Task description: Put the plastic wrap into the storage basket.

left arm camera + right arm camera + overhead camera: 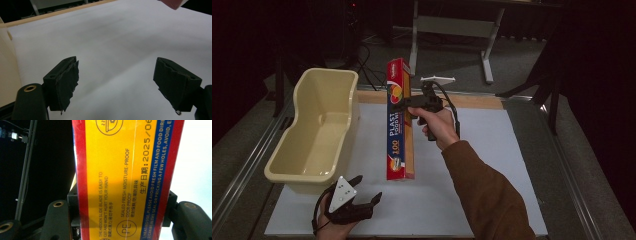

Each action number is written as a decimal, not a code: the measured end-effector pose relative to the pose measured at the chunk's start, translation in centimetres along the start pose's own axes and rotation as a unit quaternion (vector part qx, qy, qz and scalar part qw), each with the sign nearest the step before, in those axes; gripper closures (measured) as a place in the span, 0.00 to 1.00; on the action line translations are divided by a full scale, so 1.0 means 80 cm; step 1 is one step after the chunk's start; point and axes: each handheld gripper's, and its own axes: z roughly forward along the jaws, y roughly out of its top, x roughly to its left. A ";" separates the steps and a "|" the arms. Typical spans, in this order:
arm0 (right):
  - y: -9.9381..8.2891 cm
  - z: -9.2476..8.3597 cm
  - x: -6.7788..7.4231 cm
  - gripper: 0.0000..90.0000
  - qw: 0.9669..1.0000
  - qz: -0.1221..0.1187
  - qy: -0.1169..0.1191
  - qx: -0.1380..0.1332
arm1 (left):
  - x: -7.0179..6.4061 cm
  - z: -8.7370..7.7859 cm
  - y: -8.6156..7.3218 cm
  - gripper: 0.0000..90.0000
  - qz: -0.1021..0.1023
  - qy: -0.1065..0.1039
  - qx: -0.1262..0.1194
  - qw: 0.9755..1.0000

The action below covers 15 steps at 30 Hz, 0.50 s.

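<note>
Right now my right gripper [404,106] is clamped across a long box of plastic food wrap [398,120], gripping it in its upper half. In the high view the box runs lengthwise away from me over the white sheet [492,165] on the table, its far end toward the wooden strip [472,101] at the sheet's back edge; I cannot tell whether its near end touches the sheet. My right hand [438,125] wraps the gripper's handle, brown sleeve [484,192] trailing back toward the bottom of the view. From the right gripper view, the box [125,180] stands between my two black jaws, which press on its sides; its yellow face carries printed lines such as "SEALED FRESH MOISTURE-PROOF", with red and blue bands along the edges. My left gripper [367,190] sits near the front edge of the sheet, spread wide with nothing between its jaws, my left hand [337,227] beneath it. In the left gripper view, the two jaws stand far apart over bare white sheet [112,50], and one torn pad [68,85] shows ragged edges. A cream plastic tub [297,170] sits at the left side of the sheet, just beside the box, its near end close to my left gripper.
</note>
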 end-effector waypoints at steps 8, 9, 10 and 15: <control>0.007 0.009 0.013 0.45 1.000 0.002 0.010 -0.008 | 0.000 0.000 0.000 0.22 -0.003 -0.002 -0.002 1.000; 0.008 0.010 0.014 0.45 1.000 0.002 0.011 -0.008 | 0.000 0.000 0.000 0.22 -0.003 -0.003 -0.002 1.000; 0.010 0.012 0.017 0.45 1.000 0.002 0.009 -0.008 | 0.000 0.001 0.000 0.22 -0.003 -0.004 -0.002 1.000; 0.017 0.022 0.025 0.45 1.000 0.003 0.011 -0.012 | -0.002 0.002 0.000 0.22 -0.006 -0.009 -0.004 1.000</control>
